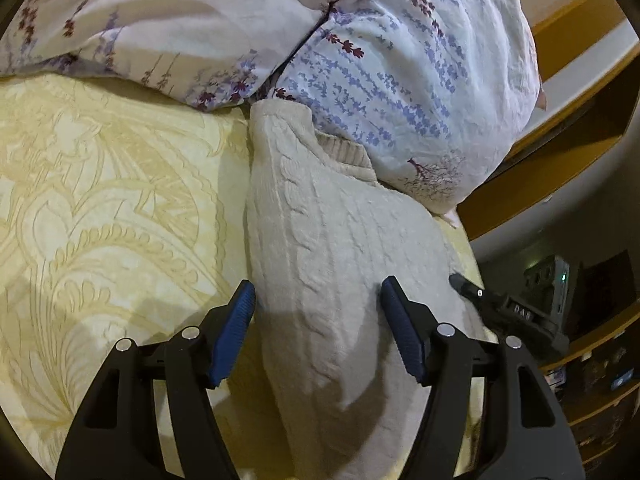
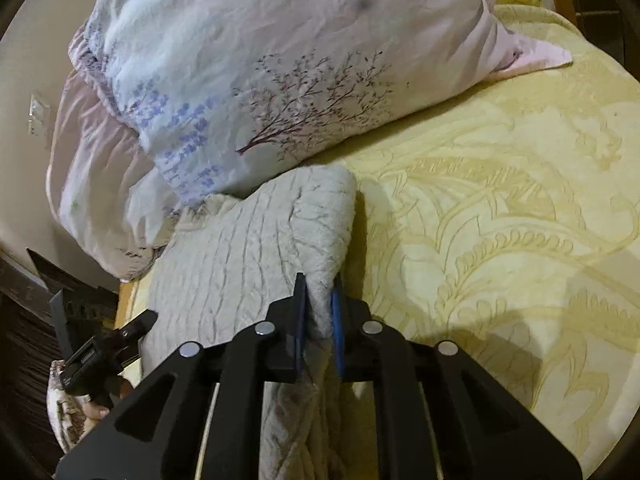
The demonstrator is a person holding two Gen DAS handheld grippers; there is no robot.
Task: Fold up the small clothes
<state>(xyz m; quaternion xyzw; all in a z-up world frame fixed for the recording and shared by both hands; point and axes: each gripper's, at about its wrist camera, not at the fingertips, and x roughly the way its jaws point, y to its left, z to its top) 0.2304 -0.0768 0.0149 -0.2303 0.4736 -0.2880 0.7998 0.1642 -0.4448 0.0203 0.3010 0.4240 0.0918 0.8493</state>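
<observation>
**Right claw pinching the sweater edge, left claw open over it**

We see the main risk at the right claw [image 2: 320, 300]: it is closed on a thick fold of the cream cable-knit sweater [image 1: 332, 248], with the knit bunched between its blue pads. The fabric is fluffy and bulky, so we judge that a pull across the bed could let the fold creep out of the pinch, or drag the whole garment along instead of turning one part over. The far end of the sweater sits tucked against the floral pillow [image 1: 400, 80], touching it, so a lift from here could catch that end or shift the pillow. The sweater also lies near the edge of the yellow patterned bedspread [image 1: 100, 200], on the side where the bed drops away, and a careless tug could slide it off.

Our left claw [image 1: 318, 296] stands wide open with nothing gripped. It hovers over the near part of the sweater, one pad at the garment's edge by the bedspread and the other above the knit, neither pressing that we can tell. If it closes here it may take only the top layer and leave the fold uneven.

The sweater lies lengthwise on the bed, running away from both claws toward the pillow.
</observation>
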